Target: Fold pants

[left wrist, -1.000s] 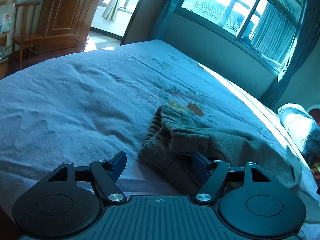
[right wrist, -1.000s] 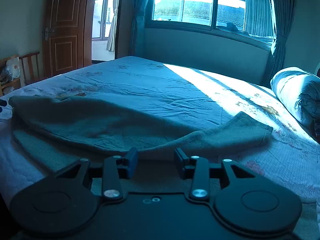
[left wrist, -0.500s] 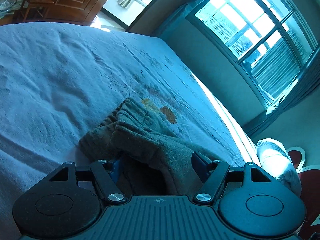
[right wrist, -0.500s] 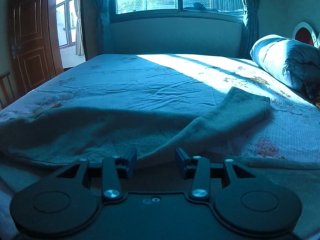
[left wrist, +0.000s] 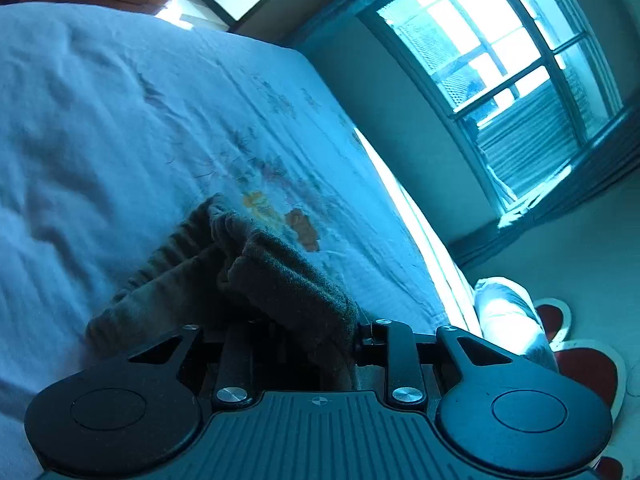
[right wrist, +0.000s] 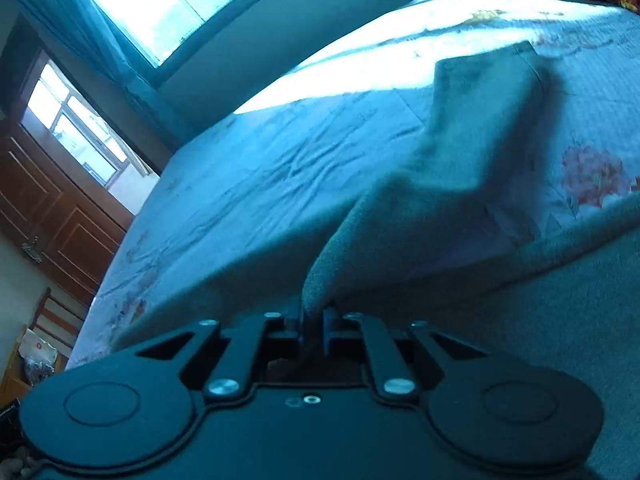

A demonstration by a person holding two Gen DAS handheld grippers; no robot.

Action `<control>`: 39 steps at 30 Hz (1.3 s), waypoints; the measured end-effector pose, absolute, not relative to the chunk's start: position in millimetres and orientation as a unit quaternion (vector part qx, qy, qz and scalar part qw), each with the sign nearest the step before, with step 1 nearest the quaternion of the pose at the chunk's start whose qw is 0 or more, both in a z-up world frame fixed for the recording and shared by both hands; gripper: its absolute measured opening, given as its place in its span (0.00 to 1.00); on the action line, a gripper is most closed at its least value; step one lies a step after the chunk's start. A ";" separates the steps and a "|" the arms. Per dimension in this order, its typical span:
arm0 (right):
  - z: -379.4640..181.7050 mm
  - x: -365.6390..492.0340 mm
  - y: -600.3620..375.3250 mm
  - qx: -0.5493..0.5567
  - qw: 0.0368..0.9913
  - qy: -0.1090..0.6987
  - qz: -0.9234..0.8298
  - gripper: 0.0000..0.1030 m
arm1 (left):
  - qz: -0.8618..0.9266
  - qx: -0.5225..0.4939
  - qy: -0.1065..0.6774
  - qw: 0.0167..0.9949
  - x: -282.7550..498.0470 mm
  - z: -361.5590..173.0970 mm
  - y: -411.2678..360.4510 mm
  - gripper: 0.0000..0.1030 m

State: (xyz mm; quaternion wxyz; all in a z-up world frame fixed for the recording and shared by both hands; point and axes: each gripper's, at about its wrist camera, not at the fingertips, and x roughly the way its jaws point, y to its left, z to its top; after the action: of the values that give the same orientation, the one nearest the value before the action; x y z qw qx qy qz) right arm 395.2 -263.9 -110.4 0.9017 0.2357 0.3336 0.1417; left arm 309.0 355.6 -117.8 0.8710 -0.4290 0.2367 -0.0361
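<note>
The grey-green fleece pants (left wrist: 256, 276) lie on the bed, waistband end bunched in the left wrist view. My left gripper (left wrist: 304, 344) is shut on the waistband fabric, which covers the fingertips. In the right wrist view the pants (right wrist: 460, 176) rise in a ridge from my right gripper (right wrist: 312, 320), which is shut on a pinch of a pant leg. The leg's hem lies flat farther off.
A light floral bedsheet (left wrist: 100, 120) covers the wide bed (right wrist: 248, 168). A rolled quilt (left wrist: 508, 312) lies at the head. A window and curtains (left wrist: 520, 80) stand beyond the bed. A wooden door (right wrist: 52, 208) and a chair (right wrist: 44, 320) are at the foot side.
Both grippers have gone from open to shut on the pants. Both cameras have tilted, and the right gripper has lifted the leg fabric into a ridge.
</note>
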 end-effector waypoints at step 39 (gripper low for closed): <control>-148.3 303.5 -265.7 0.124 0.908 0.370 0.149 0.02 | -0.040 -0.230 0.367 0.900 313.7 -148.6 367.8 0.27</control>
State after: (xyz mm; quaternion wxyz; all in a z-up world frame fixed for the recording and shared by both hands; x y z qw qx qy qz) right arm 303.5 -265.7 -148.3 0.9084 0.1245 0.3702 0.1489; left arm 313.7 367.8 -148.6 0.9002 -0.2302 0.3675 -0.0404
